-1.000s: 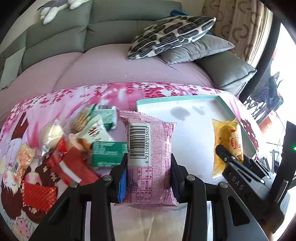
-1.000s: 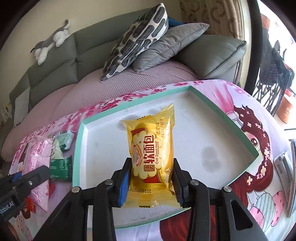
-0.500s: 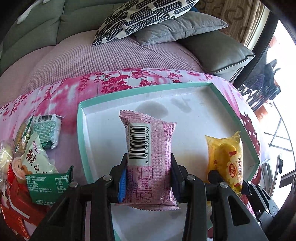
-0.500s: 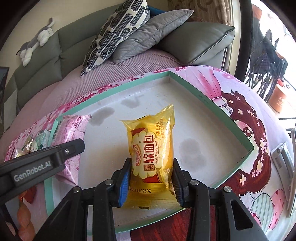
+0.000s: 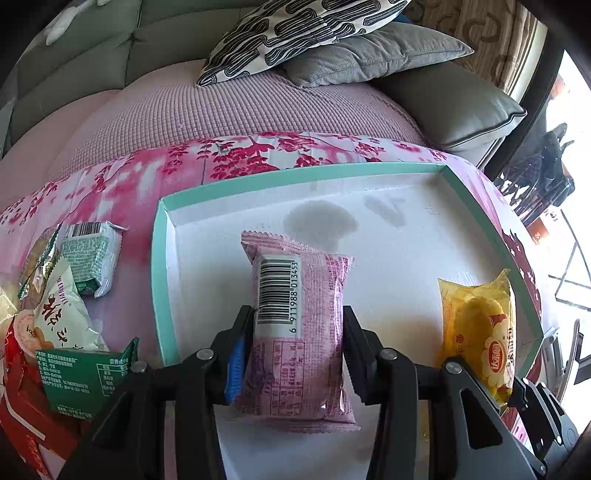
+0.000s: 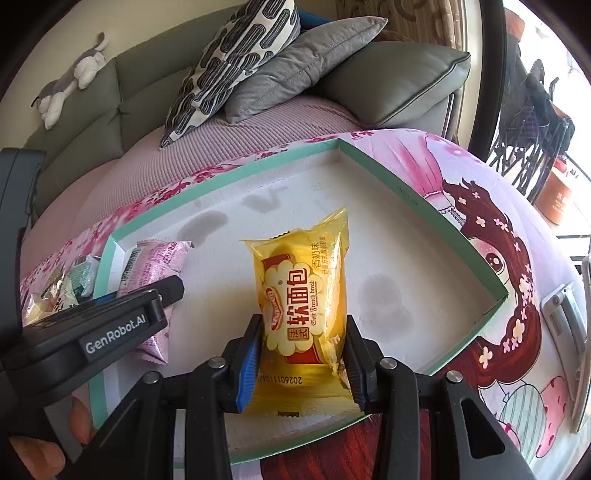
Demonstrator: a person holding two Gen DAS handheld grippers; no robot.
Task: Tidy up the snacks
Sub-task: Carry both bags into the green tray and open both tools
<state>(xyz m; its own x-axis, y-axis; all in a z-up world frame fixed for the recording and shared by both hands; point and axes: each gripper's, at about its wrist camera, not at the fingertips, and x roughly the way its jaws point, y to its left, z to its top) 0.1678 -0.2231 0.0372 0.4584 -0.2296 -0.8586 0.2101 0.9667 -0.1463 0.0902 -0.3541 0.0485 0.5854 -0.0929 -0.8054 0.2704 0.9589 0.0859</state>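
1. Left wrist view: left gripper [image 5: 297, 341], jaws clamped on both long sides of pink snack packet [image 5: 299, 332], barcode side up.
2. Pink packet sticks forward out of the jaws, over the white floor of the teal-rimmed tray [image 5: 162, 266]; cannot tell if it touches the floor.
3. Right of the jaws: yellow bread packet [image 5: 480, 328] inside the tray near its right wall, with the right gripper's dark body at the packet's near end.
4. Left of the jaws, outside the tray on the pink floral surface [image 5: 129, 184]: green-white wrapped snack [image 5: 90, 254], white sachet with red lettering [image 5: 61, 314], green box [image 5: 86, 380], red wrappers [image 5: 18, 398] at the edge, bunched together and overlapping.
5. Ahead of the jaws, beyond the tray: sofa with patterned pillow [image 5: 295, 33] on top of a grey cushion [image 5: 369, 51].
6. Right wrist view: right gripper [image 6: 302, 360], jaws closed on the lower sides of the yellow bread packet [image 6: 303, 299], printed face up.
7. Packet reaches forward from the jaws into the tray [image 6: 424, 206], near the front rim.
8. Left of these jaws: left gripper [image 6: 110, 325] with "GenRobot.AI" label, pink packet [image 6: 155, 266] under it at the tray's left side.
9. Far left back: plush toy [image 6: 70, 81] on the sofa top.
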